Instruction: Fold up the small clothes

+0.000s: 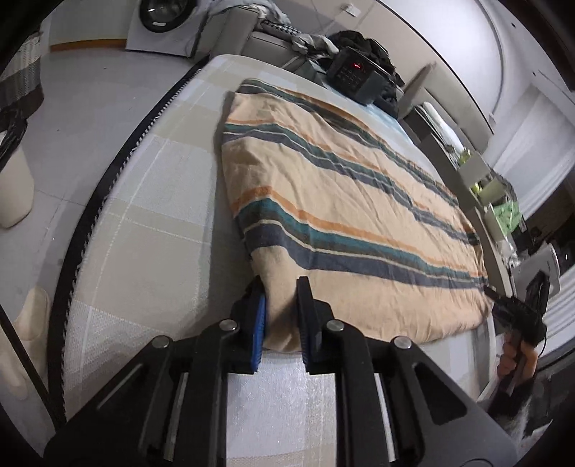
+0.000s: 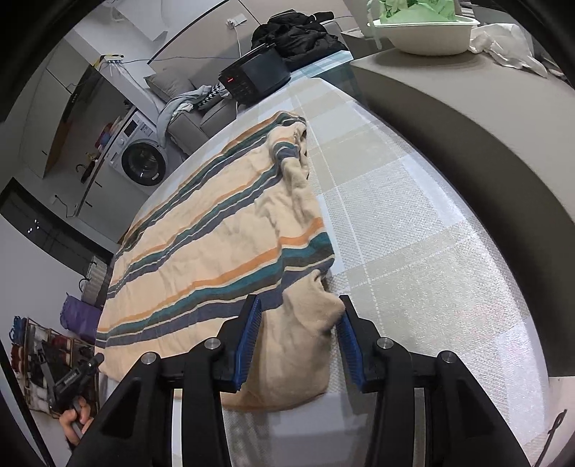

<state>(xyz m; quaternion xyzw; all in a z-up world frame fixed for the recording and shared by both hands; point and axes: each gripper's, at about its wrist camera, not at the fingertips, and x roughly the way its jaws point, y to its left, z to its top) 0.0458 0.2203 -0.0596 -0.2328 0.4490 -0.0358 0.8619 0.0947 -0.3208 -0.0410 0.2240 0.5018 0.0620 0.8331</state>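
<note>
A beige garment with teal, navy and orange stripes [image 1: 341,201] lies spread flat on the checked tablecloth [image 1: 151,201]. My left gripper [image 1: 282,309] is shut on the garment's near left corner, and a fold of beige cloth fills the gap between its fingers. In the right wrist view the same garment [image 2: 215,244] has a plain beige corner lying between the jaws of my right gripper [image 2: 298,323]. Those jaws stand open astride it, low over the tablecloth [image 2: 413,251]. Each gripper also shows at the edge of the other's view, held by a hand [image 1: 517,359].
A black device with a red display [image 1: 354,73] and a heap of dark clothes [image 1: 363,39] sit at the table's far end. A grey counter [image 2: 449,115] with a white bowl [image 2: 424,32] borders the table's right side. A washing machine [image 2: 143,161] stands beyond.
</note>
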